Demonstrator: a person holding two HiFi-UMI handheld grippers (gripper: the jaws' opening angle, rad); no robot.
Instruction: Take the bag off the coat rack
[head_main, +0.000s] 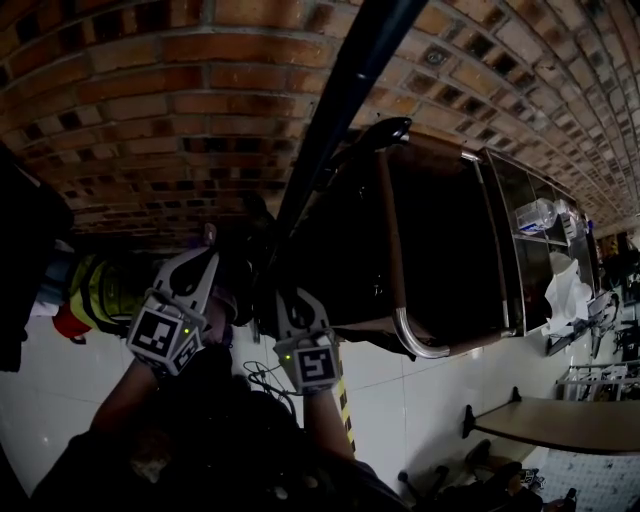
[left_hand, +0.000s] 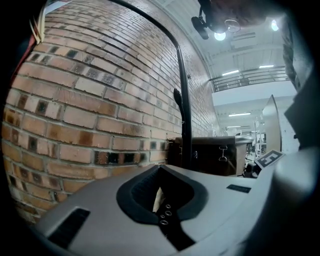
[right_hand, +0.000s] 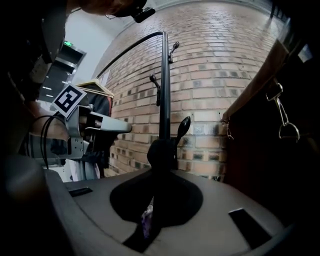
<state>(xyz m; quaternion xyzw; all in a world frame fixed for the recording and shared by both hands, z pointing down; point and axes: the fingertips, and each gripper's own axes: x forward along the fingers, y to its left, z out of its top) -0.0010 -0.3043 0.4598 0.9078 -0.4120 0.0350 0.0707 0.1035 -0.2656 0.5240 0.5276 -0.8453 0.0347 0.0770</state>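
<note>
We log left gripper (head_main: 195, 275) and right gripper (head_main: 298, 305) both pressed together, empty; boxy dark bag (head_main: 440, 250) ahead of the right jaws looks hefty, semi-stiff, best taken by its strap (head_main: 390, 230).
</note>
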